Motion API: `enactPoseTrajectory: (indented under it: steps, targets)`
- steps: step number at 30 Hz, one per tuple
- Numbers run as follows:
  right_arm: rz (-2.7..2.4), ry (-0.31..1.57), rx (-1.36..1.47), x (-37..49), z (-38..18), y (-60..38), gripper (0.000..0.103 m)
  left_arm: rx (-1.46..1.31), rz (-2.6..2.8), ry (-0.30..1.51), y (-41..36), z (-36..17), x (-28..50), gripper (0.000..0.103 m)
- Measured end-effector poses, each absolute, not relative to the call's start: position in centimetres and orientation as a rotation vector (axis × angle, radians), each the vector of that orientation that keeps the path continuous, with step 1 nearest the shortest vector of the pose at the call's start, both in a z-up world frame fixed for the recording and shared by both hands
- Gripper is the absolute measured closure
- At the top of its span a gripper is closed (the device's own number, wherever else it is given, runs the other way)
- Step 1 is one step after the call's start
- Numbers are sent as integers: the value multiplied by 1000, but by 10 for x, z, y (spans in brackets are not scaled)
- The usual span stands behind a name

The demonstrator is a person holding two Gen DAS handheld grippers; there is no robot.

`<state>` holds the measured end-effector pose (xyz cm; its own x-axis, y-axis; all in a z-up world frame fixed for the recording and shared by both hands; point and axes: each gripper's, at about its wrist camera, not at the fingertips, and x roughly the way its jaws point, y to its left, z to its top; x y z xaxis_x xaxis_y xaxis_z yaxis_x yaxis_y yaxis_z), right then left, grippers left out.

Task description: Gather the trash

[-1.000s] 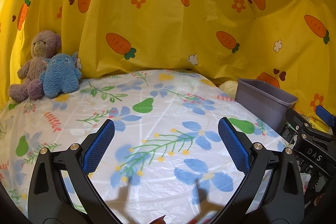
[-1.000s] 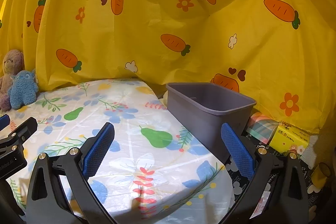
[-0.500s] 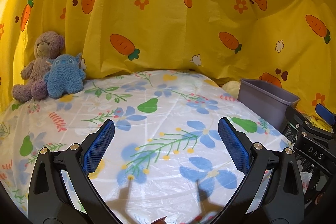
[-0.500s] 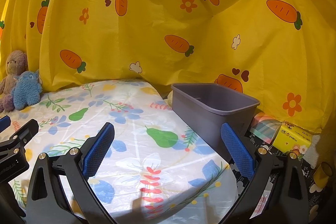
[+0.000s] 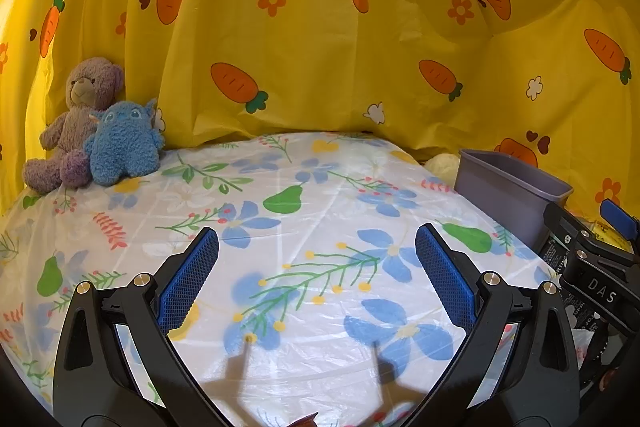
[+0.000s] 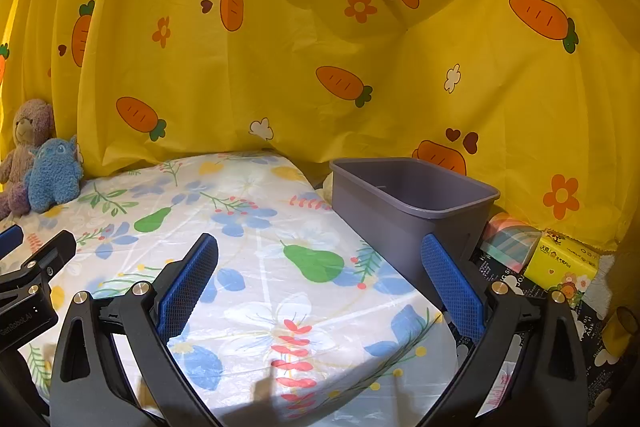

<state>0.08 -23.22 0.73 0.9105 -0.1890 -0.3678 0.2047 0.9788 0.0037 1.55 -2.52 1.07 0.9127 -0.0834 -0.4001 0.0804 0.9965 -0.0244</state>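
Two spread, empty claws: left gripper, right gripper. One grey plastic bin at two o'clock; two plush toys at ten.

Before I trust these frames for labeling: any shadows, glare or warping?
Left wrist view: sharp, the left claw casts two finger shadows on the glossy tablecloth, which shows mild sheen; fisheye bends the edges. Right wrist view: similar shadows below the right claw, dark vignette in the corners.

A yellow curtain is showing orange carrots; the white tablecloth is wearing blue flowers and green pears — the bin is looking grey-purple.
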Motion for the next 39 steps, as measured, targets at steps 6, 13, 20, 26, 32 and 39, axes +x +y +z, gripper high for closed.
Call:
enactPoseTrajectory:
  steps: [6,13,20,26,32,39]
  targets:
    - [-204,375,44,2,7,-234,5,-6,-85,416,-26,10,16,6]
    - [-203,377,47,3,7,-234,5,-2,-89,418,-30,10,19,6]
    - [-206,376,48,3,6,-235,5,-1,-91,419,-33,9,21,6]
    - [-213,377,55,4,5,-236,5,-2,-97,421,-35,7,22,6]
    - [-215,378,57,4,4,-236,5,-5,-96,424,-36,5,23,6]
    - [-217,378,58,4,3,-235,5,-9,-93,424,-33,5,23,6]
